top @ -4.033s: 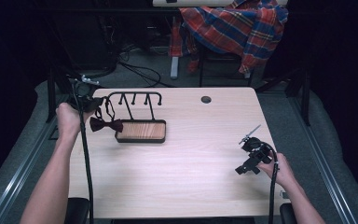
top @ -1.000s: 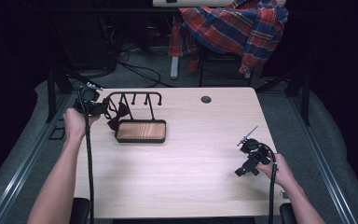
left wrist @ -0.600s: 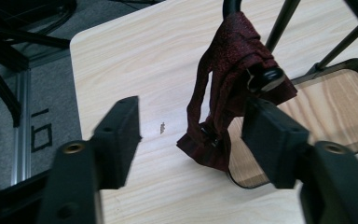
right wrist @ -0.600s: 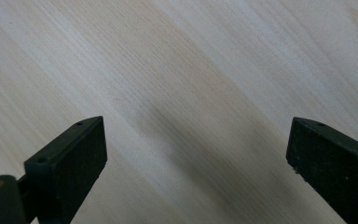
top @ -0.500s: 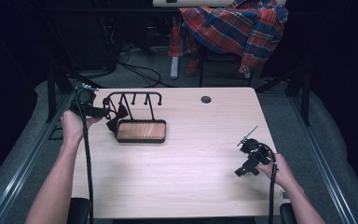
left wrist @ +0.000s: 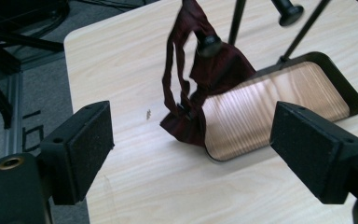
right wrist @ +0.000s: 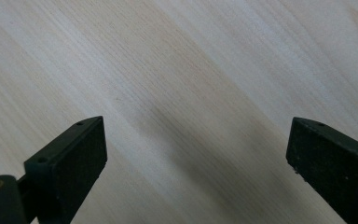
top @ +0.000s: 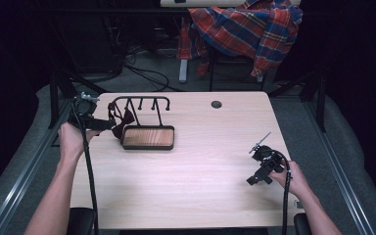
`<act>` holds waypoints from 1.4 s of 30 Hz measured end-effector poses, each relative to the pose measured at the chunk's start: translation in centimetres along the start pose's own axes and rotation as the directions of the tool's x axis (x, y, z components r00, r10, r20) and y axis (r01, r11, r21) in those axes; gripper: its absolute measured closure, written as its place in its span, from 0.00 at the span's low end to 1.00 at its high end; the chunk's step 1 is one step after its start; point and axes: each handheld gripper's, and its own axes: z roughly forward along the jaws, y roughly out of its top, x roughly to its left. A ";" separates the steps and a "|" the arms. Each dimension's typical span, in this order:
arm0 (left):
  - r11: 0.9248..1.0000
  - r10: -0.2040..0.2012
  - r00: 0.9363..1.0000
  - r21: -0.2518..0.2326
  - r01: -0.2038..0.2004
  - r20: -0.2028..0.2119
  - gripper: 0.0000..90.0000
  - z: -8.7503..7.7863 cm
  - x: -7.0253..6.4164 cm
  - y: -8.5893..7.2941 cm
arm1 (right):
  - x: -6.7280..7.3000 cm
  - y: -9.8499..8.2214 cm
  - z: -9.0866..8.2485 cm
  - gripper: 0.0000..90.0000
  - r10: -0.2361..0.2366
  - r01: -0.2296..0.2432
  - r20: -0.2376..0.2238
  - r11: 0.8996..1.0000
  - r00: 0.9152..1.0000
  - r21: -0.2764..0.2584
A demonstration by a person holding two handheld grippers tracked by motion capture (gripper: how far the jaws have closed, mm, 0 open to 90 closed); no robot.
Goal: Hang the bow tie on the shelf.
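Note:
A dark red bow tie (top: 121, 121) hangs by its strap from the leftmost hook of a black rack (top: 142, 101), whose base is a wooden tray (top: 148, 137). My left gripper (top: 104, 125) sits just left of it, a little apart. Its jaws have just been opening and stand open with nothing between them. In the left gripper view the bow tie (left wrist: 205, 88) droops over the tray's (left wrist: 284, 102) corner, beyond the gripper (left wrist: 191, 149). At the table's right my right gripper (top: 260, 169) hangs open over bare wood (right wrist: 196, 158).
The light wooden table (top: 200, 161) has a round cable hole (top: 216, 104) near its far edge. A plaid shirt (top: 247, 29) is draped over a chair behind the table. Cables lie on the floor at the back left.
My left gripper has let go of the bow tie, which now hangs from the rack's left hook. The hand has drawn back a little to the left. The right hand has kept still.

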 end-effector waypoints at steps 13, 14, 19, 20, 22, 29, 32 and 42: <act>0.995 -0.015 1.000 0.095 0.015 -0.002 0.08 0.2 -0.6 -4.0 | 0.0 0.0 0.0 0.05 -0.004 0.004 0.004 1.000 1.000 0.005; 0.994 -0.020 1.000 0.105 0.019 0.009 0.08 0.3 -0.7 -4.4 | 0.0 0.0 0.0 0.05 0.000 0.000 0.000 1.000 1.000 0.002; 0.989 -0.032 0.999 0.145 0.029 0.017 0.07 0.6 -1.1 -5.8 | -0.2 0.2 -0.3 0.05 -0.044 0.044 0.007 0.997 0.999 0.056; 0.988 -0.032 0.999 0.151 0.028 0.021 0.07 0.7 -1.1 -6.0 | -0.2 0.2 -0.3 0.05 -0.040 0.039 0.010 0.998 0.999 0.051; 0.987 -0.038 0.999 0.160 0.034 0.025 0.06 0.8 -1.3 -6.4 | -0.2 0.2 -0.2 0.05 -0.035 0.035 0.007 0.998 0.999 0.048; 0.980 -0.034 0.999 0.197 0.027 0.031 0.06 1.3 -2.0 -7.6 | -0.1 0.2 -0.2 0.05 -0.038 0.038 0.010 0.998 0.999 0.050; 0.976 -0.038 0.999 0.215 0.030 0.031 0.05 1.6 -2.0 -8.0 | -0.1 0.2 -0.2 0.05 -0.038 0.037 0.010 0.998 0.999 0.049; 0.971 -0.077 0.996 0.232 0.064 0.046 0.01 2.1 -1.2 -9.6 | 0.0 0.1 0.0 0.05 -0.021 0.021 0.003 1.000 1.000 0.022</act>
